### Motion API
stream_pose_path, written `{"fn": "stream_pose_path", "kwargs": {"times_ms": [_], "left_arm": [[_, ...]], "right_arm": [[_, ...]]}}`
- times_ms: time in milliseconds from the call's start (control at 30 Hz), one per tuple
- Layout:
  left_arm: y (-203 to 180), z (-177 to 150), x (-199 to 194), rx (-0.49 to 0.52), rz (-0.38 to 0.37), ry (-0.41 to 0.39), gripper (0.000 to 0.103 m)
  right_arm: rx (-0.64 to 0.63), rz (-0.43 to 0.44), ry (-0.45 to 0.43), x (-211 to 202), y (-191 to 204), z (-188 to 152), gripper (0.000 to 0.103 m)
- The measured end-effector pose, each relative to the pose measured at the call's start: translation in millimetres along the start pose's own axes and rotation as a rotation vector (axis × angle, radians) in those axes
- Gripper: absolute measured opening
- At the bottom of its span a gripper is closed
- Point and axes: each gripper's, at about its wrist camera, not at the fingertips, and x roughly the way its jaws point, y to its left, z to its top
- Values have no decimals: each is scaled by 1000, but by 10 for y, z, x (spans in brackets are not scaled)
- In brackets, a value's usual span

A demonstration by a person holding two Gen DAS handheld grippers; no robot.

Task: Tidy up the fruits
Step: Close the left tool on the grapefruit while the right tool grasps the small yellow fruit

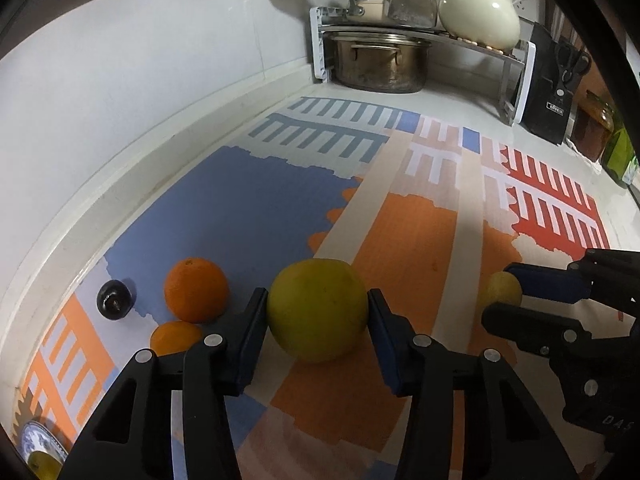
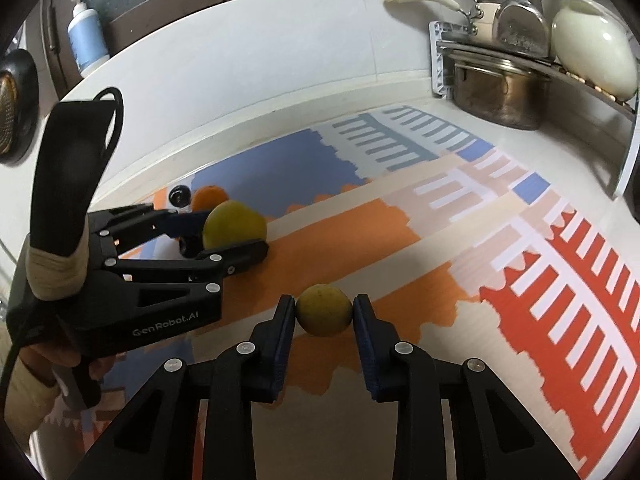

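- Left wrist view puts the large yellow-green fruit at the centre; my left gripper has a pad pressed against each flank, so I read it as clamped on that fruit, which sits on or just above the orange band of the patterned mat; I cannot tell whether it has left the surface.
- Right wrist view shows the small yellow fruit squeezed between the pads of my right gripper; the jaws touch it on both sides, so that claw is closed on it too; it is low over the same orange band.
- The two held fruits are near each other, the small one to the right of the large one.
- Further left lie an orange, a second orange half hidden behind my left finger, and a dark plum near the mat's edge.
- At the lower left rim I see part of a blue-and-white plate; it may be the destination.
- My judgement: both grasps are made, and carrying is the step in hand.
- Next I need steady lifts and a firm, gentle squeeze; the large fruit could roll out.
- A pot rack stands well apart at the back.
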Motion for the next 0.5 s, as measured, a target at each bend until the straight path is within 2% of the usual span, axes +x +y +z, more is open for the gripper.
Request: {"fn": "stream_pose_path", "kwargs": {"times_ms": [167,500], "left_arm": [[12,-23,-127,-37,-13,-2,48],[132,-68,-657,-110,51,-78,48]], "right_arm": [[-4,8,-16,-48,9,48,31],[-59,68,-55,-220,192,142,31]]}}
